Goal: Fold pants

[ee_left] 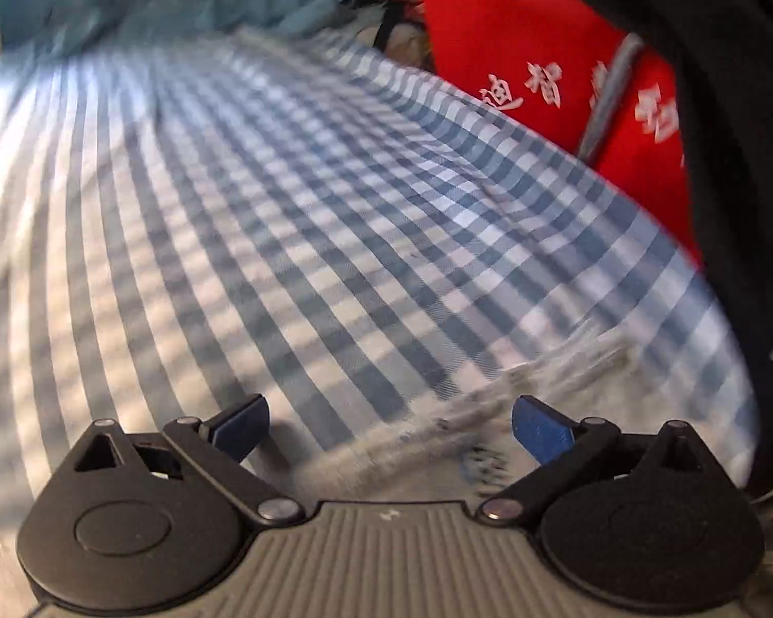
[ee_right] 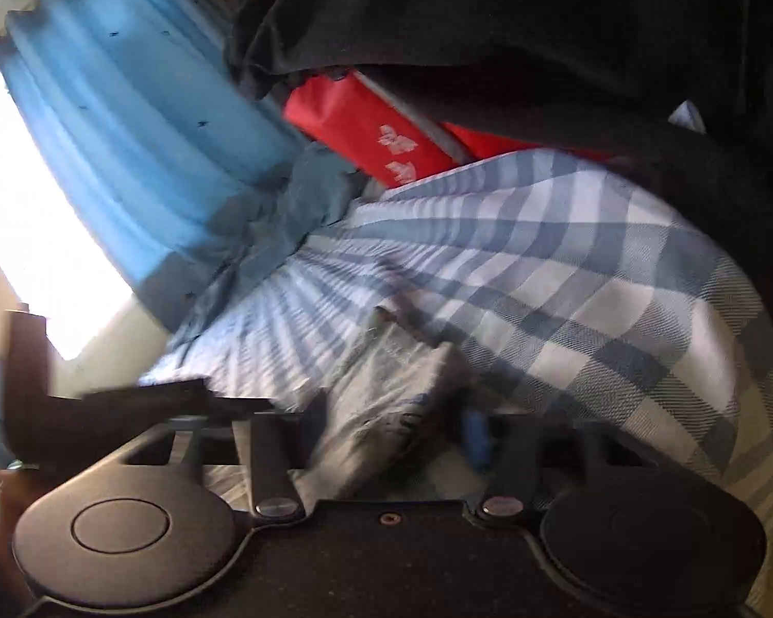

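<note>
Pants (ee_right: 386, 412) bunch in your right hand-held gripper (ee_right: 402, 427); your left hand-held gripper (ee_left: 389, 427) gapes empty, so the fold may skew.

Motion blur smears the pale grey fabric (ee_left: 551, 386) in front of the left hand-held gripper (ee_left: 389, 430), so its edges and folds cannot be read. In the right wrist view the right hand-held gripper (ee_right: 394, 425) is blurred too; whether its jaws pinch the pale fabric (ee_right: 386, 386) between them cannot be told. The black cloth (ee_right: 541, 26) is cut off by the top and right edges. The white characters on the red fabric (ee_left: 515, 41) are too blurred to read.
</note>
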Action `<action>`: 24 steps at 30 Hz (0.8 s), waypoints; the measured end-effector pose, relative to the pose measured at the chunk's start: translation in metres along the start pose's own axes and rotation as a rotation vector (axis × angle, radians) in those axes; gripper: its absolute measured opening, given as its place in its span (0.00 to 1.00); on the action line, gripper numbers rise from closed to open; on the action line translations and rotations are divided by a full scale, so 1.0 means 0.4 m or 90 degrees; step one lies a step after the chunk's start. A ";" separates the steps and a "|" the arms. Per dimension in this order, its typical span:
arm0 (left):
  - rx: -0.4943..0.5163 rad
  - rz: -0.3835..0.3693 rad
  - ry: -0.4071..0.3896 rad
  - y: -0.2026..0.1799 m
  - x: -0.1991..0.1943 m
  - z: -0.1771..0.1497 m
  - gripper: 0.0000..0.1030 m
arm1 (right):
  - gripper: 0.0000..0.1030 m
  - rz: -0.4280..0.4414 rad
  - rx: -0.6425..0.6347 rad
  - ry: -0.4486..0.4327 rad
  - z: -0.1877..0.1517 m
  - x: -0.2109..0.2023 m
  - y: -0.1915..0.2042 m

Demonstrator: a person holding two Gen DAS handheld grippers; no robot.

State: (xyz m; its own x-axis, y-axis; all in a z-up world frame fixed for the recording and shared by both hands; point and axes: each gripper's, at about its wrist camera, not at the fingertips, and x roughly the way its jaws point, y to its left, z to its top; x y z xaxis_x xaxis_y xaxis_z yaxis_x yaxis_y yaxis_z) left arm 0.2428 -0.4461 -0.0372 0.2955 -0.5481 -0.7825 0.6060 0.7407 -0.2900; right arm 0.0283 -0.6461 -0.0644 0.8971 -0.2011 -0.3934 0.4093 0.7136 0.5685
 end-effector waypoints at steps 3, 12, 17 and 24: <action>-0.105 -0.092 0.060 0.042 -0.014 0.023 0.98 | 0.09 -0.021 -0.052 -0.048 -0.015 -0.015 0.034; -0.218 -0.252 0.169 0.067 0.024 0.065 0.98 | 0.02 -0.074 -0.436 -0.119 -0.110 -0.049 0.212; -0.229 -0.278 0.168 0.047 0.020 0.069 0.98 | 0.01 -0.074 -0.527 -0.116 -0.153 -0.053 0.245; -0.152 -0.206 0.039 0.026 -0.061 0.114 0.98 | 0.45 -0.110 -0.364 -0.085 -0.107 -0.062 0.196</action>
State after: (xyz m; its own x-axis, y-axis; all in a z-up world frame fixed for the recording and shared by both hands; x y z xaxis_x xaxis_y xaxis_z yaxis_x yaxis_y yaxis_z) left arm 0.2756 -0.4429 0.0039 0.0683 -0.7486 -0.6595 0.4698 0.6072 -0.6407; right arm 0.0309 -0.5565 -0.0410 0.8535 -0.4024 -0.3310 0.4302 0.9027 0.0117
